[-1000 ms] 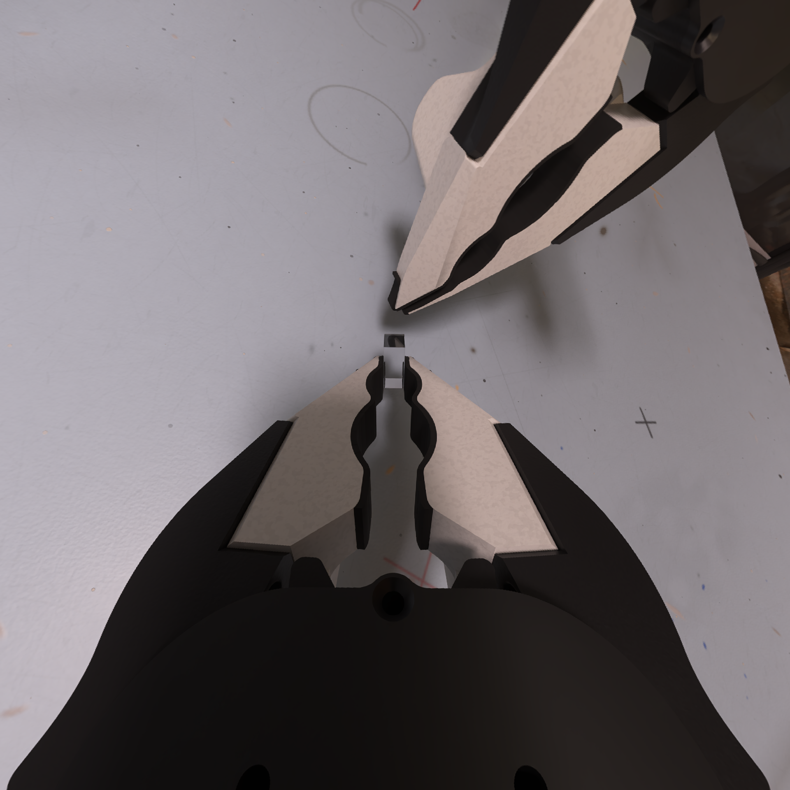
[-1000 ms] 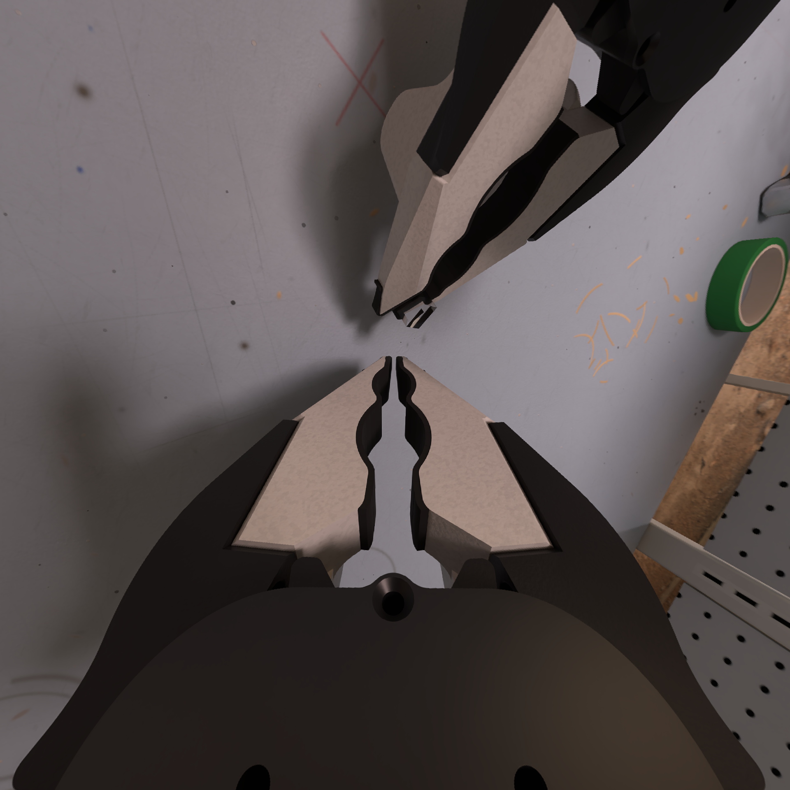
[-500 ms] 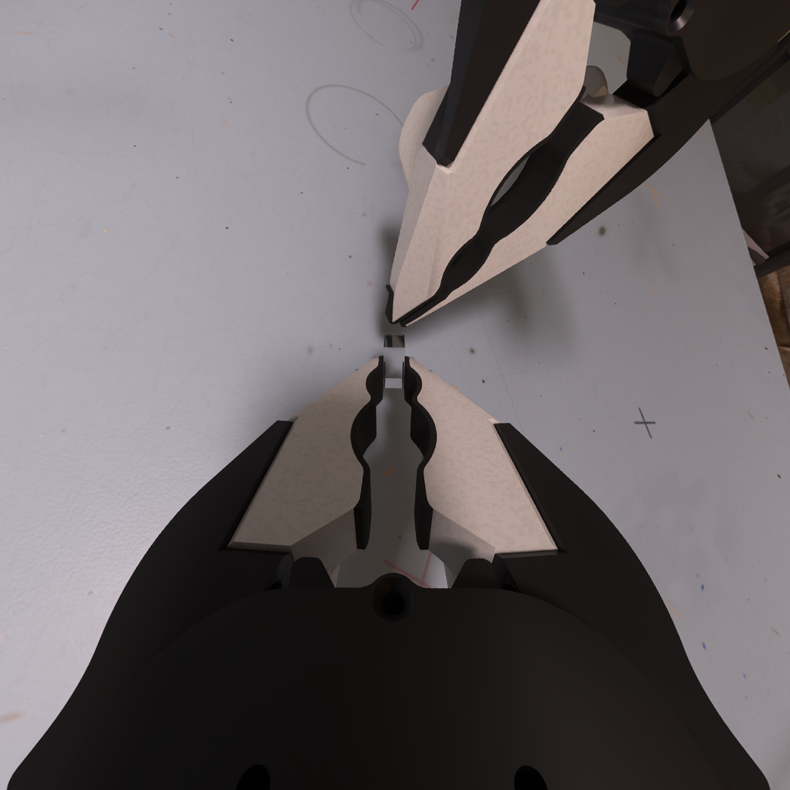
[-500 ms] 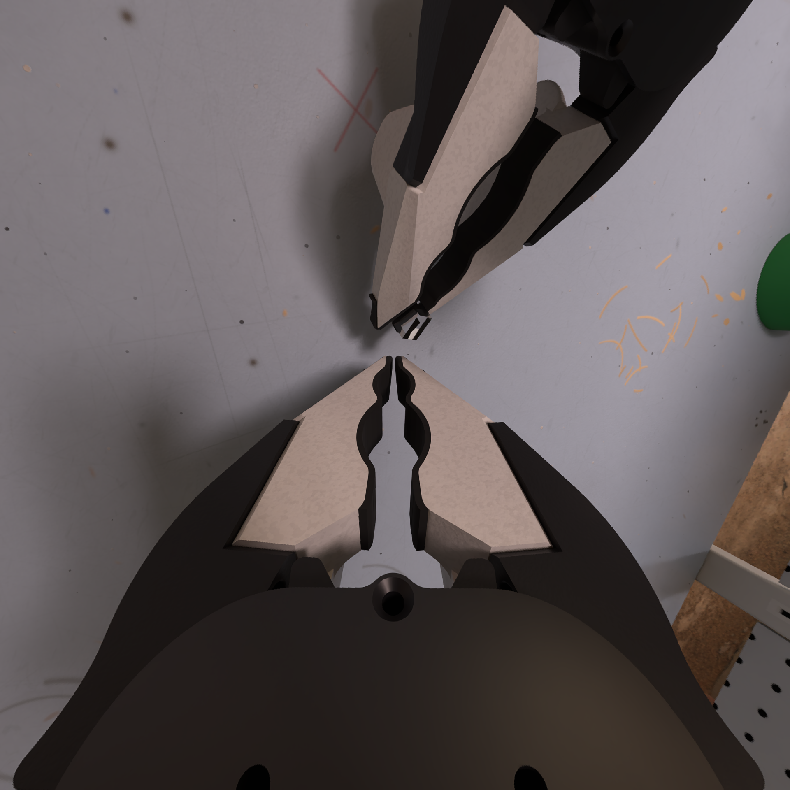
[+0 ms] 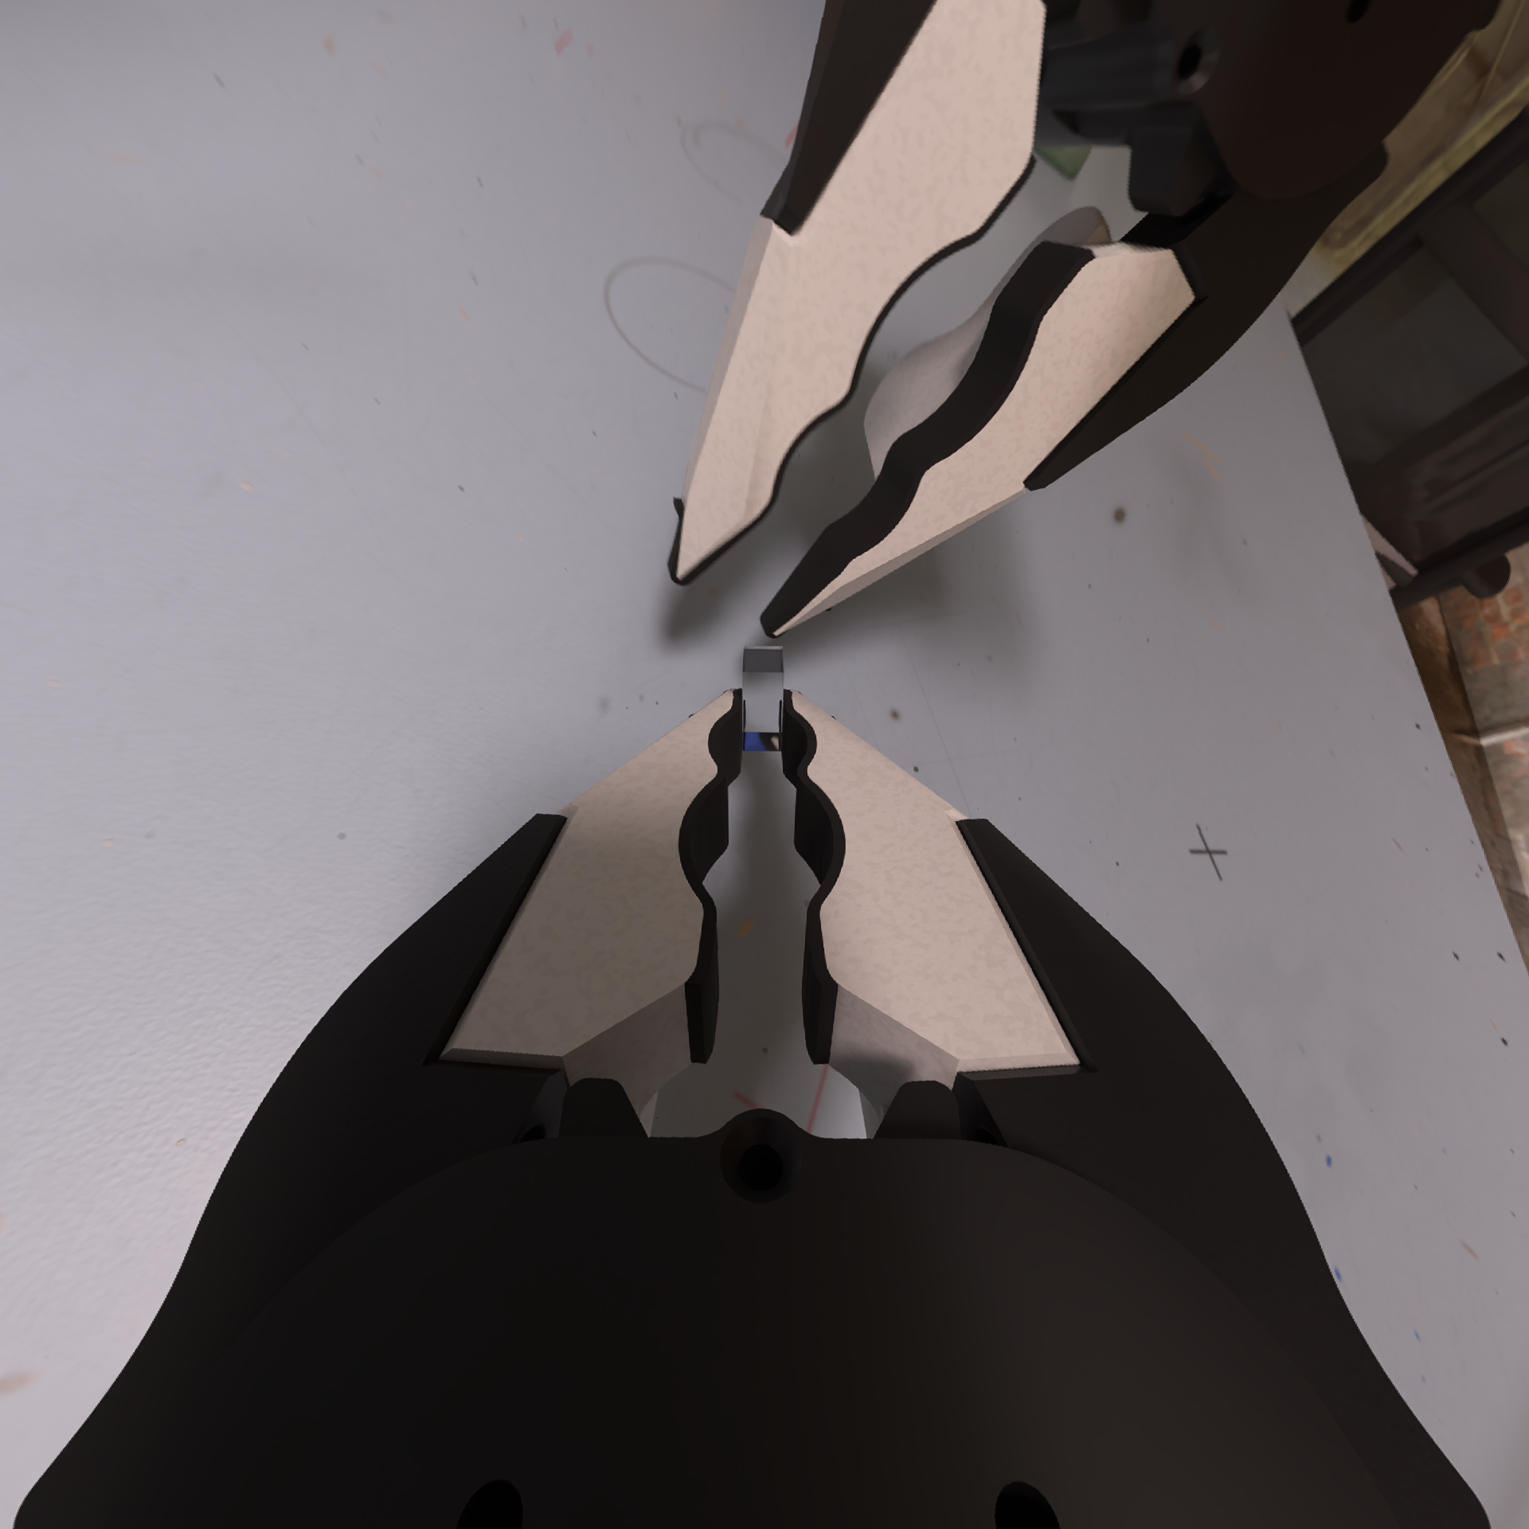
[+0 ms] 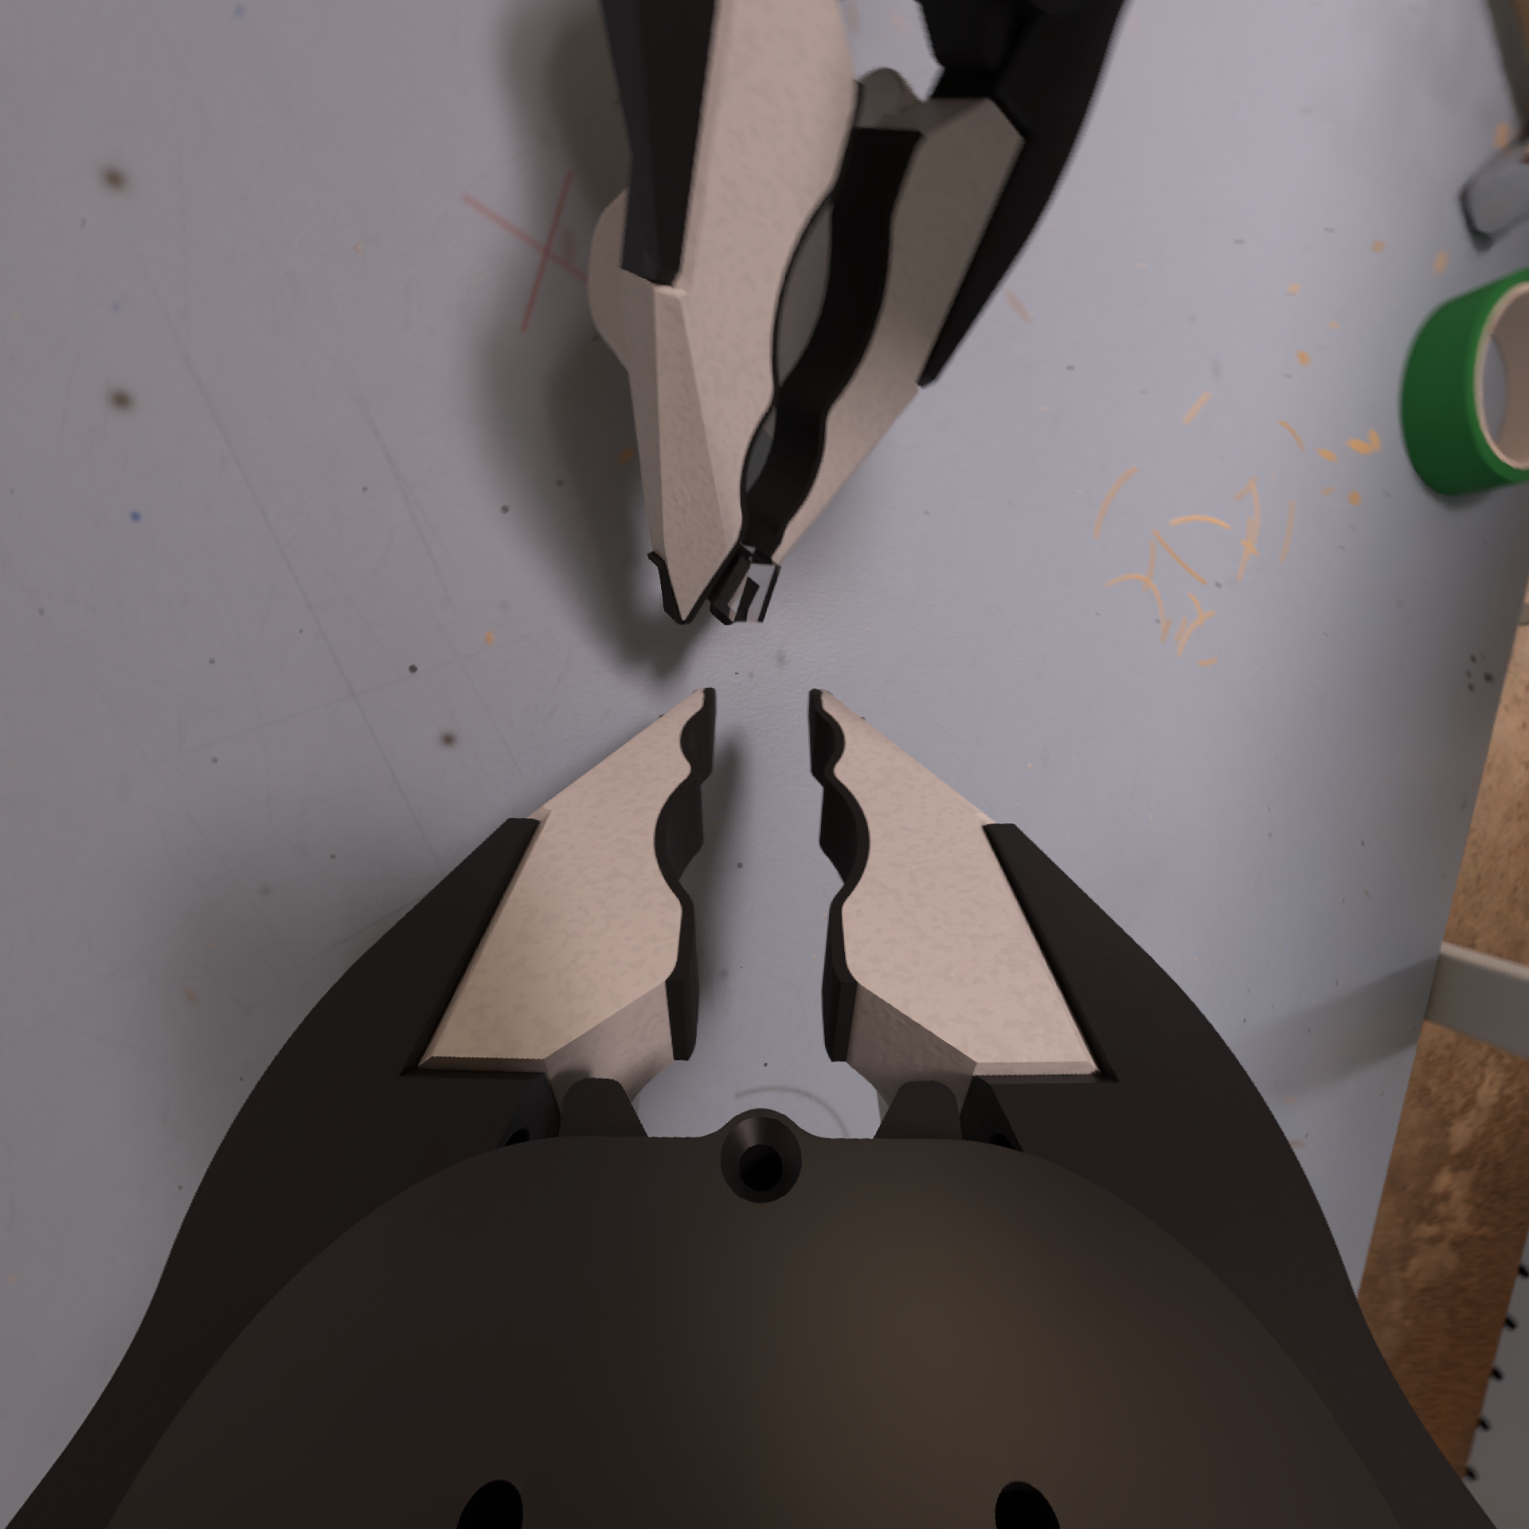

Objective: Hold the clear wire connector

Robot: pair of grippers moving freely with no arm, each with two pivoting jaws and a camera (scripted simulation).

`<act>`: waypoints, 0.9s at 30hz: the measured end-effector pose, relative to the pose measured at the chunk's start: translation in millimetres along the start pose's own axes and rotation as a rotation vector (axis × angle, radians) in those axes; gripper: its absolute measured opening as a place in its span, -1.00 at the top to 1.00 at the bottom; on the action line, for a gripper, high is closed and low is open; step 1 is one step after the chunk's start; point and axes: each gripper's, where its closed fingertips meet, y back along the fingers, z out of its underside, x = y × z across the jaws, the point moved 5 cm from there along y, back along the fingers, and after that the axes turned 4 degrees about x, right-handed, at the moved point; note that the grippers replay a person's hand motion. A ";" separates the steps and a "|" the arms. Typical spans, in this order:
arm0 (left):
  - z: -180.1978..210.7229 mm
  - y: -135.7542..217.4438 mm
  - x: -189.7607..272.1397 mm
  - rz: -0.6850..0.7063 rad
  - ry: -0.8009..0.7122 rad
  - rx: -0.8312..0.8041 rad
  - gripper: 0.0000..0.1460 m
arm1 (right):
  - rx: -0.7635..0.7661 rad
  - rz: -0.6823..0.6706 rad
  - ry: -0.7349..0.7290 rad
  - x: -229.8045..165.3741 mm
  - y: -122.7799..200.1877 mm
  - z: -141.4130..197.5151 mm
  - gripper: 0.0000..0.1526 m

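Observation:
My left gripper (image 5: 763,702) is shut on the clear wire connector (image 5: 762,680), a small see-through block with a dark top that sticks out past the fingertips, above the grey table. In the right wrist view the left gripper (image 6: 718,597) comes down from the top with the connector (image 6: 749,592) at its tips. My right gripper (image 6: 761,703) is open and empty, its tips just short of the connector. In the left wrist view the right gripper (image 5: 724,602) points down from the upper right, one tip almost at the connector's top.
A green tape roll (image 6: 1469,397) lies at the right on the grey table (image 6: 248,414). A wooden strip (image 6: 1456,951) and a perforated metal panel run along the right edge. A grey object (image 6: 1497,194) sits at the upper right.
My right gripper has opened from shut and drawn close to the connector's top. My left gripper has kept its hold on the connector.

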 end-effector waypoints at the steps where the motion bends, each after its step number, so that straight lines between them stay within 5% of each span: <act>1: -2.6 2.9 -0.1 -0.006 -0.005 0.025 0.89 | 0.017 0.017 -0.027 2.4 3.2 0.2 0.64; 6: -18.4 23.0 -14.3 -0.185 -0.057 0.161 0.89 | 0.156 0.161 -0.155 12.7 24.2 -4.3 0.48; 11: -39.8 74.6 -19.5 -0.404 -0.121 0.485 0.90 | 0.424 0.238 -0.318 -1.8 33.9 -24.4 0.38; 14: -43.3 92.8 -10.5 -0.350 -0.150 0.616 0.90 | 0.593 0.193 -0.448 -13.2 26.1 -37.6 0.37; 23: -50.2 77.4 13.3 -0.221 -0.299 0.592 0.90 | 0.879 0.233 -0.607 10.1 55.4 -51.4 0.32; 27: -51.1 79.2 19.9 -0.159 -0.312 0.620 0.89 | 1.062 0.065 -0.773 12.0 66.0 -49.3 0.27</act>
